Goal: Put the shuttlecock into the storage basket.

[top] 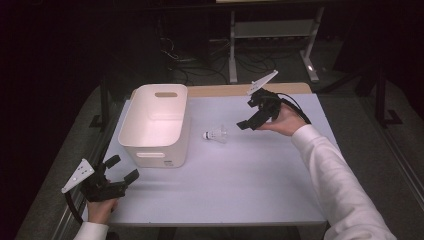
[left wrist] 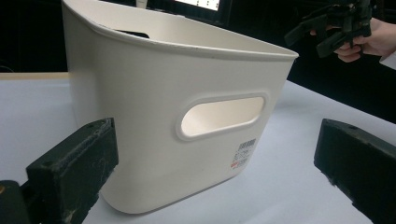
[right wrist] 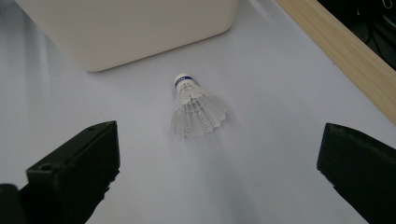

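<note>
A white shuttlecock (top: 215, 135) (right wrist: 196, 107) lies on its side on the white table, cork toward the bin. A white plastic bin (top: 156, 122) (left wrist: 177, 102) with handle cut-outs stands to its left. My right gripper (top: 251, 115) (right wrist: 219, 172) hovers open just right of the shuttlecock, jaws wide apart and pointed at it, nothing between them. My left gripper (top: 122, 167) (left wrist: 215, 177) is open near the table's front left corner, facing the bin's near wall, empty. In the left gripper view the right gripper (left wrist: 327, 32) appears beyond the bin.
The table (top: 225, 190) has a wooden strip (top: 235, 90) (right wrist: 345, 51) along its far edge. A white desk frame (top: 272, 35) and cables stand on the dark floor behind. The table's front half is bare.
</note>
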`<state>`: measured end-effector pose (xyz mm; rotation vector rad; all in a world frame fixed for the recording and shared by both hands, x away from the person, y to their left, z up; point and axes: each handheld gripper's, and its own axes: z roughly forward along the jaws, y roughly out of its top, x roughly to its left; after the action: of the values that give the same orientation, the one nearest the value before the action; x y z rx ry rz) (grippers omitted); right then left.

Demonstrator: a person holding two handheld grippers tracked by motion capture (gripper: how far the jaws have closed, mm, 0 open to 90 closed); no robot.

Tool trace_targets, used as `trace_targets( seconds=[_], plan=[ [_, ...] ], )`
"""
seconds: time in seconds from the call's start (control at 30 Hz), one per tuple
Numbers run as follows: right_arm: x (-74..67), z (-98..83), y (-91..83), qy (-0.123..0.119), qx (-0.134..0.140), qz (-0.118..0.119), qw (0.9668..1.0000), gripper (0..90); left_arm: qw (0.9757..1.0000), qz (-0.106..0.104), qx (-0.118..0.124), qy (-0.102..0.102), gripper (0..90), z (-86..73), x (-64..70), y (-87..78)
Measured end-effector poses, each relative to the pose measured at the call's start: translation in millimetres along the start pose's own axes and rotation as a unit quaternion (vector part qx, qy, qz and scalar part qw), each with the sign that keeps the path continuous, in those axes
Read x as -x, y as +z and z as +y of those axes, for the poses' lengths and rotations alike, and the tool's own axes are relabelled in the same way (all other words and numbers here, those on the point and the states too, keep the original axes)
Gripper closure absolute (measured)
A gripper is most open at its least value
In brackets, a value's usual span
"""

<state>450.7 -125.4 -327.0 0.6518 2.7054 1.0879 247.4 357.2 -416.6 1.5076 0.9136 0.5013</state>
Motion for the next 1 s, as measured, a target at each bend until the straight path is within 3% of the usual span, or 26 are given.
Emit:
trace_targets(
  seconds=[0.3, 0.37, 0.4, 1.0],
  plan=[
    [0.6, 11.6, 10.1, -0.006, -0.008, 0.014, 0.9998, 0.0, 1.0000, -0.001, 0.000, -0.001, 0.0, 0.0, 0.1, 0.1],
    [0.4, 13.2, 13.4, -0.010, -0.011, 0.019, 0.9997, 0.0, 1.0000, -0.001, 0.001, -0.001, 0.0, -0.1, 0.2, 0.2],
    [1.7, 14.1, 17.9, -0.025, -0.010, 0.018, 0.9995, 0.0, 1.0000, -0.001, 0.001, -0.001, 0.0, 0.0, 0.2, 0.1],
    [-0.3, 29.2, 47.2, -0.029, -0.021, 0.042, 0.9985, 0.0, 1.0000, -0.002, 0.001, 0.005, 0.0, 0.5, 0.2, -1.2]
  ],
)
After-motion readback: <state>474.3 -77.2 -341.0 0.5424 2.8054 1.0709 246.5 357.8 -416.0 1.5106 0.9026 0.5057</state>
